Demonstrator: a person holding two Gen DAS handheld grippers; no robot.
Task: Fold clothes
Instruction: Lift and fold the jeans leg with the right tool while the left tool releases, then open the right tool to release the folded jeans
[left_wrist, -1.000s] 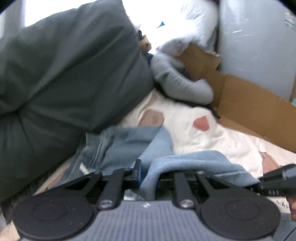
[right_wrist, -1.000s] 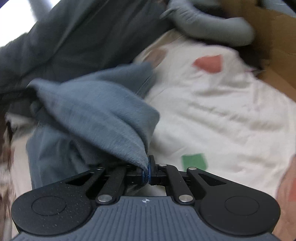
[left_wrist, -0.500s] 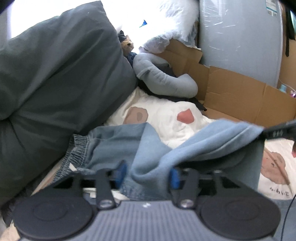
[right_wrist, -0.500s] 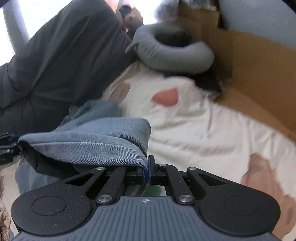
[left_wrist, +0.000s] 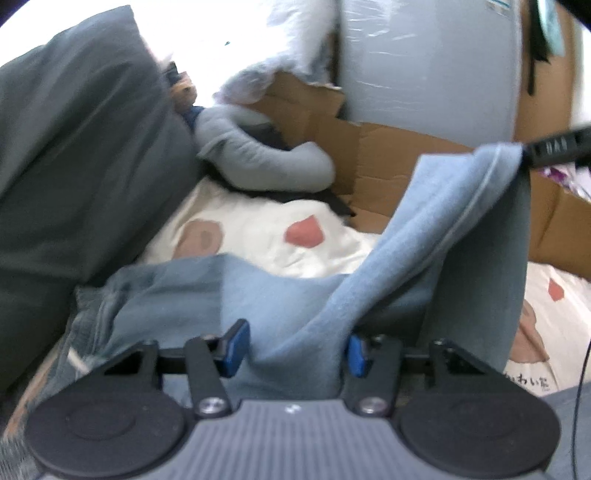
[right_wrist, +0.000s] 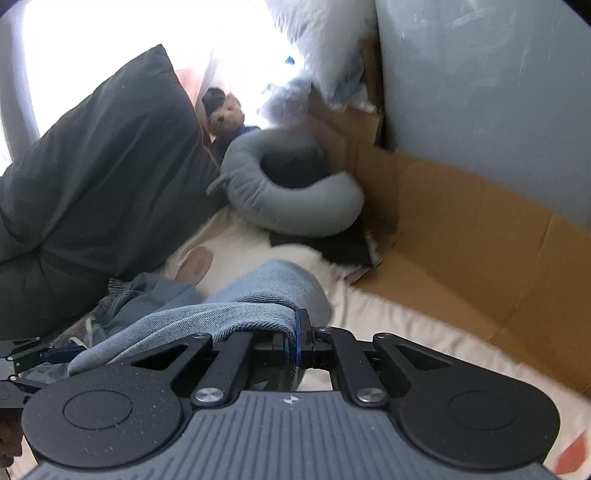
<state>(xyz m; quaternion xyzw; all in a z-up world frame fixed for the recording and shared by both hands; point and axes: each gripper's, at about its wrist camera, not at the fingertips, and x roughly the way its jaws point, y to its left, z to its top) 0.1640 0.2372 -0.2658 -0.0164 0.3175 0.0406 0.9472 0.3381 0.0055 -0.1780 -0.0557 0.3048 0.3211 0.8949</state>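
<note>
On bed, by the dark pillow: scene as logged.
Landmark: dark grey pillow, propped at the left edge of the bed sheet; sheet was cream with pink and brown prints.
Garment: blue denim piece, elastic waistband end lying bunched just right of the pillow base, rest lifted off the sheet toward the right, away from the pillow.
Left gripper: jaws stood apart, blue pads either side of a fold of the denim; cloth draped through the gap, pads not pressing it as far as visible.
Right gripper: jaws were together, clamped on a hemmed edge of the denim; seen from the left wrist view it held that edge up high, far right of the pillow.
Cloth state: a taut diagonal ridge ran from the left gripper's gap up to the right one's pinch.
Neck pillow: grey, curved, lay just right of the dark pillow's far corner.
Teddy bear: sat behind the dark pillow's top edge.
Cardboard: flattened sheets stood along the bed's far side, well right of the pillow.
Blur: both views were motion-smeared.
</note>
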